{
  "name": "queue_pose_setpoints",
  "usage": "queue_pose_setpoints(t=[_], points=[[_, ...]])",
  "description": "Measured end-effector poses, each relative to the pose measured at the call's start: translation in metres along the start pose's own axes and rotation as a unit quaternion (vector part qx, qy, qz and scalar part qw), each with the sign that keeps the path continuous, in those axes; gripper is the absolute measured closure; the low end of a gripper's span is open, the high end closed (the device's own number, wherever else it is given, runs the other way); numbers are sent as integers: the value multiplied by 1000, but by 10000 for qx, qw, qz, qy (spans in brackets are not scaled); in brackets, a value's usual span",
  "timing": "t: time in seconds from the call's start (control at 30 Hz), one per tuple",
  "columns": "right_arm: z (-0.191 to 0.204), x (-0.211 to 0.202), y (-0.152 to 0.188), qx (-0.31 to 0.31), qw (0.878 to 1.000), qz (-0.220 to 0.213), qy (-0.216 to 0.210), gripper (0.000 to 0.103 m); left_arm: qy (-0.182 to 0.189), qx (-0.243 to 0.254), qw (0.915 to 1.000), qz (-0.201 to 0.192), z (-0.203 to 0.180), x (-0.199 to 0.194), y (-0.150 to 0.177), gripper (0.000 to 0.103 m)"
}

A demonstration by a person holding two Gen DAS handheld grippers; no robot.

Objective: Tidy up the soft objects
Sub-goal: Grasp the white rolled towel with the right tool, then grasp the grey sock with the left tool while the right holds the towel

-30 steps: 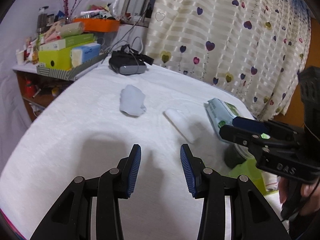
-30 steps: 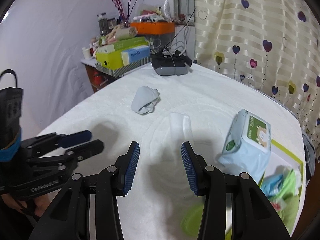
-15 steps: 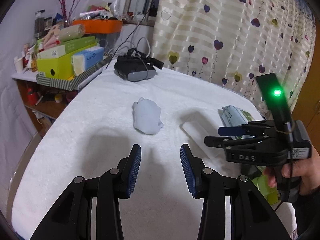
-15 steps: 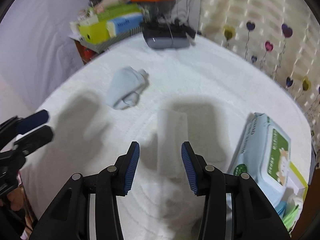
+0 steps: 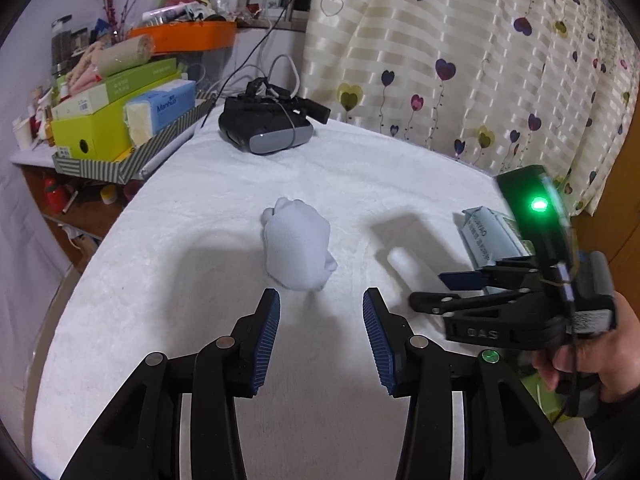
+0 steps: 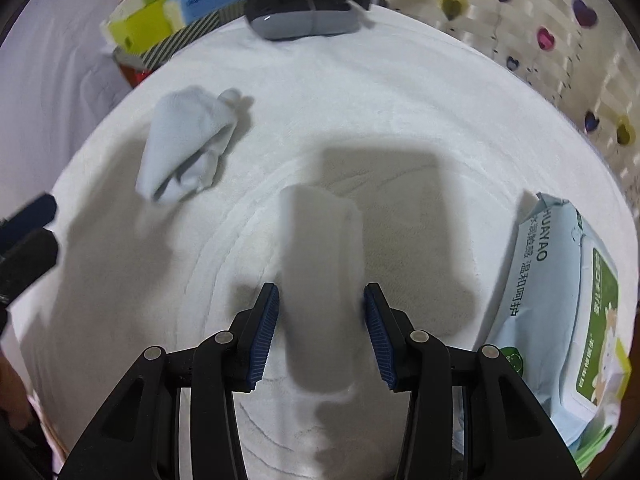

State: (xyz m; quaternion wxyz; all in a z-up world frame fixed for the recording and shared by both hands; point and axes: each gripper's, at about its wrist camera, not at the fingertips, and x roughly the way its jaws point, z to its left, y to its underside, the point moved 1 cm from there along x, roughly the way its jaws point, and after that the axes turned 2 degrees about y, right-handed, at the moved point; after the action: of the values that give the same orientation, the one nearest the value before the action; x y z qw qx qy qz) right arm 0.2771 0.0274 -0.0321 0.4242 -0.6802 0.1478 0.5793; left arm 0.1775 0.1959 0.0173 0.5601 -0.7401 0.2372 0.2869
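A white rolled cloth (image 6: 322,268) lies on the white table cover (image 6: 400,112). My right gripper (image 6: 320,320) is open with its two fingers on either side of the roll, close to it. The roll also shows in the left wrist view (image 5: 404,262), partly behind the right gripper (image 5: 452,292). A pale blue bundled sock (image 5: 298,250) lies just ahead of my open, empty left gripper (image 5: 320,320); it shows in the right wrist view (image 6: 186,146) at the left. A pale blue wet-wipe pack (image 6: 568,312) lies at the right.
A black and grey headset (image 5: 266,122) with cables sits at the table's far edge. A striped tray (image 5: 124,156) with green boxes and a tissue pack stands at the far left. A heart-print curtain (image 5: 460,52) hangs behind. Green items lie past the table's right edge.
My right gripper has moved down and forward until its fingers flank the white roll. My left gripper has moved closer to the blue sock. Both stay open.
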Motion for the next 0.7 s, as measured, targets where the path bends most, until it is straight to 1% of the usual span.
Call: queue_pose_setpoints(t=[0.07,0.13,0.23,0.37,0.43,0.53,0.7], points=[[-1,-6,1,-28,9999,-120,-5,76,-18,27,10000,2,0,5,-4,61],[-1,-10,-2,-17,9997,-221,-63,81,-48,46,10000,9,1,11,-9,61],[-4,-20,-2,44,9991,-409,-141,82,-50,29,10000,70,0,23,-16,61],[-7,-36,3,85,9977,-631,-231,82,-155,63,9998,116,-3,41,-25,60],[-8,-42,5,122,9971,-694,-271,82,-190,28,9997,152,-2,52,-29,59],[-11,-48,10,183,9962,-768,-372,82,-382,-49,9991,146,0,66,-31,59],[-14,-52,15,215,9951,-844,-464,82,-512,-105,9983,252,2,86,-34,58]])
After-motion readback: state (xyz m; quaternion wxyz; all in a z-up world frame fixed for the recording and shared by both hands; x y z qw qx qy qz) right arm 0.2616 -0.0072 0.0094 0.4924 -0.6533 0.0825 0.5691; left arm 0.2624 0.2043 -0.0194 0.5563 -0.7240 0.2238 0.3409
